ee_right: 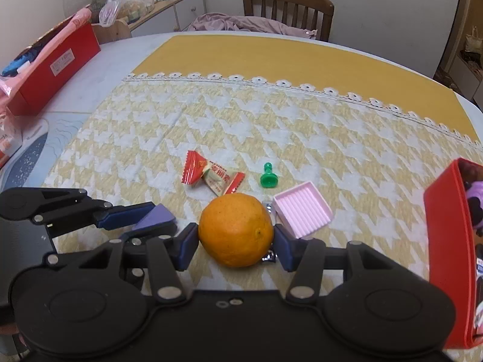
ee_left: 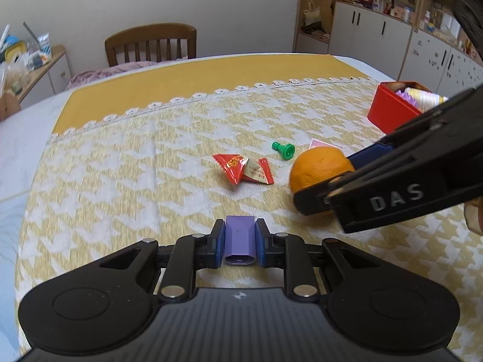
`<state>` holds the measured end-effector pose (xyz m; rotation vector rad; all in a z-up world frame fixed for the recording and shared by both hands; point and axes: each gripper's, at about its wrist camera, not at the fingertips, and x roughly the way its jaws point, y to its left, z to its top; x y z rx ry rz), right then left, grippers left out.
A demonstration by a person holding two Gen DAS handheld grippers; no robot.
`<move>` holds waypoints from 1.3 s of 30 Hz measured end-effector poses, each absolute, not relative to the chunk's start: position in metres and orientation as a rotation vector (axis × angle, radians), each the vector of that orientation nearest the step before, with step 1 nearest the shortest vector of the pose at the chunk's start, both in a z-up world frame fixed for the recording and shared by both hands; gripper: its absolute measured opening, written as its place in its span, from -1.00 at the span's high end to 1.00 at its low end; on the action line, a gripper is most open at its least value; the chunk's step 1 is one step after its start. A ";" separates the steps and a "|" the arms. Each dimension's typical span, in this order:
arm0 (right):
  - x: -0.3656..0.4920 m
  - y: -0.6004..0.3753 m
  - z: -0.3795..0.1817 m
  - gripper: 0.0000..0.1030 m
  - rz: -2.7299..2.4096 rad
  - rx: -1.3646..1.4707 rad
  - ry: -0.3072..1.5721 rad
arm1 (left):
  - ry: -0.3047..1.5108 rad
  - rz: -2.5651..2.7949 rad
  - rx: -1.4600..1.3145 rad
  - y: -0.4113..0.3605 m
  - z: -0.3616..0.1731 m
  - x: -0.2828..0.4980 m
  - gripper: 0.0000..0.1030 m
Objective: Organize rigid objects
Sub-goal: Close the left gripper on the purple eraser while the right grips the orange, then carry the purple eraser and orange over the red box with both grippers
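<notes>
Purple plastic block (ee_left: 240,239), faceted and oblong, sits clamped between the blue pads of the left gripper (ee_left: 240,241), jaws nearly closed on it, low over the yellow-and-white houndstooth cloth (ee_left: 120,181). Just right of it, the right gripper (ee_right: 236,238) has its jaws about half spread, pads pressing both sides of the round orange fruit (ee_right: 236,229). Beyond the orange: a red foil candy wrapper (ee_right: 211,175), a small green plastic pawn (ee_right: 268,178), a pink ribbed square tray (ee_right: 303,209). Far right, a red box (ee_right: 446,247).

Orange (ee_right: 236,230) clamped, purple block (ee_left: 240,239) clamped
</notes>
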<state>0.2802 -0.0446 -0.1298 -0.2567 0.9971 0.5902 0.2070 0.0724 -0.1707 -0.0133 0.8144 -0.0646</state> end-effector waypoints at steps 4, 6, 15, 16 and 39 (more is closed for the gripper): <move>0.274 -0.052 -0.121 -0.01 0.585 -0.249 0.990 | 0.821 -0.051 -0.043 0.074 -0.166 0.201 0.61; 0.270 -0.057 -0.116 -0.01 0.586 -0.241 0.984 | 0.823 -0.042 -0.065 0.075 -0.162 0.198 0.61; 0.247 -0.079 -0.085 -0.01 0.603 -0.211 0.948 | 0.805 -0.034 -0.138 0.073 -0.133 0.183 0.61; 0.245 -0.081 -0.083 -0.01 0.604 -0.209 0.947 | 0.802 -0.036 -0.145 0.072 -0.129 0.182 0.61; 0.226 -0.185 -0.026 -0.02 0.558 -0.123 0.848 | 0.746 -0.074 -0.159 0.001 -0.055 0.178 0.61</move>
